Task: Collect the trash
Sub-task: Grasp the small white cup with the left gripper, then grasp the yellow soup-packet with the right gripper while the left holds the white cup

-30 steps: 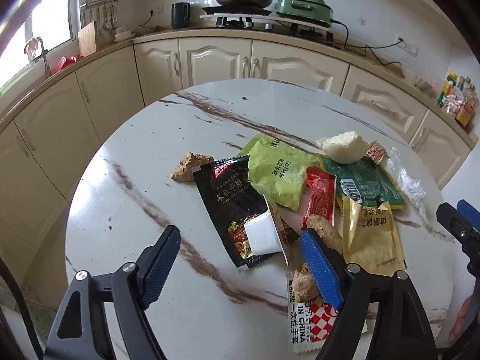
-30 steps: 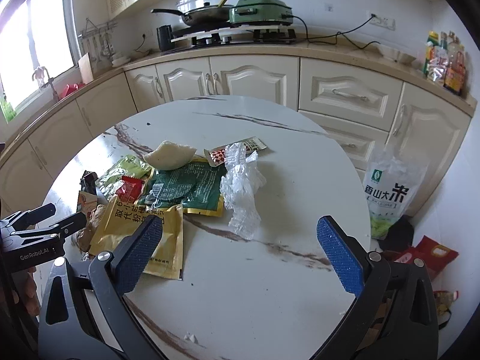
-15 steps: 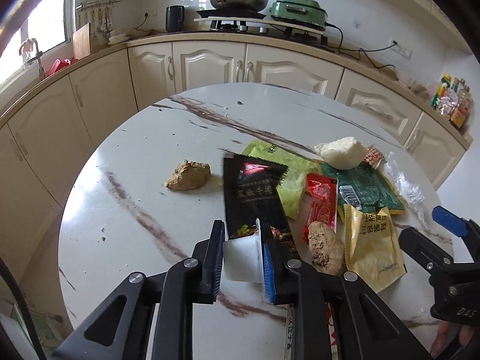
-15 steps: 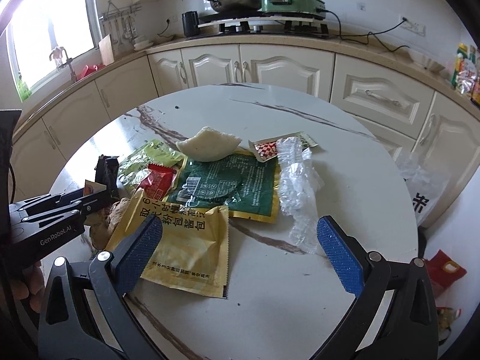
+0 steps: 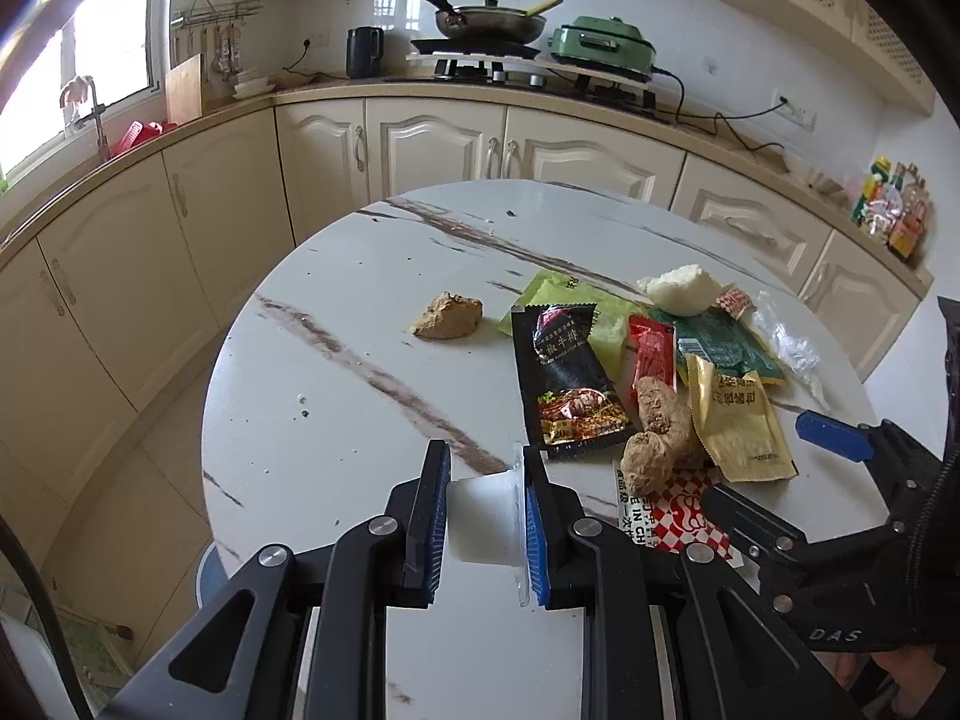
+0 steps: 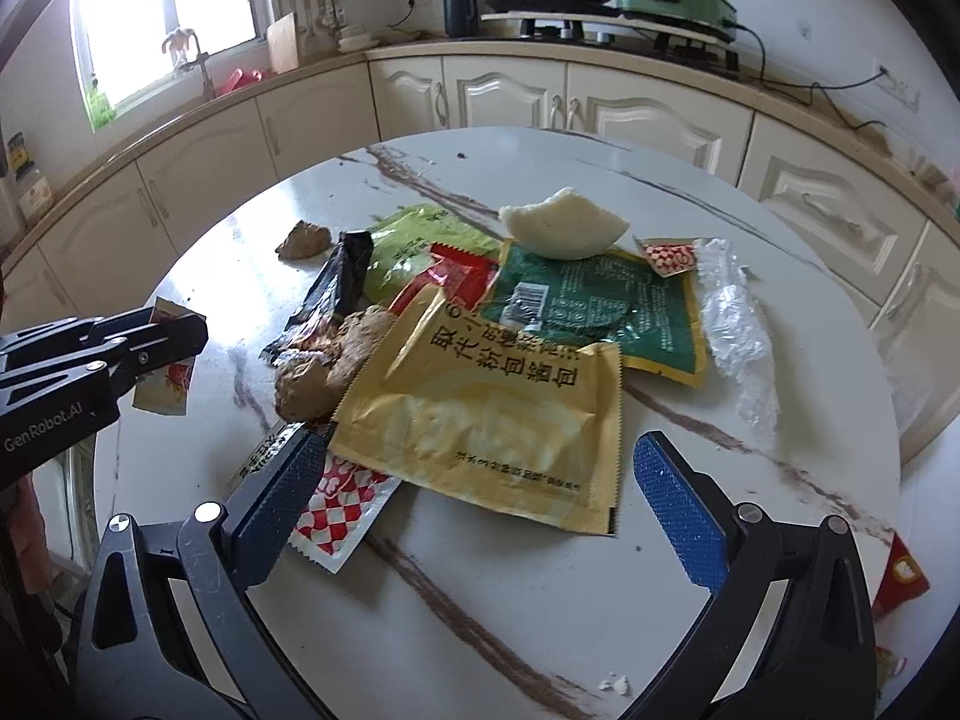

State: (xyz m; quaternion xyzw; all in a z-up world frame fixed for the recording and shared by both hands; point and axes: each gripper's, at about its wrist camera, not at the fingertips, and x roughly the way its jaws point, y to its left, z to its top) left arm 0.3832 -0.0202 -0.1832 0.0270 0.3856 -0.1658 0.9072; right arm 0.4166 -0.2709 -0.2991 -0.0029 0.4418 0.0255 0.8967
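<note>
My left gripper [image 5: 483, 516] is shut on a small white plastic cup [image 5: 480, 519], held just above the near part of the round marble table [image 5: 336, 396]. In the right wrist view the cup [image 6: 163, 381] shows a printed foil lid. My right gripper [image 6: 480, 492] is open, low over the near end of a yellow packet [image 6: 492, 414], touching nothing. The trash pile holds a black packet [image 5: 564, 378], a green packet [image 6: 594, 306], a lime packet [image 6: 408, 246], a red sachet [image 5: 651, 354], brown lumps [image 5: 657, 426], a white bun piece [image 6: 564, 228] and a chequered wrapper [image 6: 339, 504].
A lone brown lump [image 5: 447, 315] lies left of the pile and crumpled clear plastic [image 6: 735, 324] to its right. Cream cabinets [image 5: 432, 144] curve behind the table, with a pan [image 5: 489, 21] and a green cooker [image 5: 603, 39] on the counter. A red packet [image 6: 900, 576] lies on the floor.
My left gripper closed on the white cup and drew it back from the pile toward the near table edge. My right gripper came lower and closer over the yellow packet, still open.
</note>
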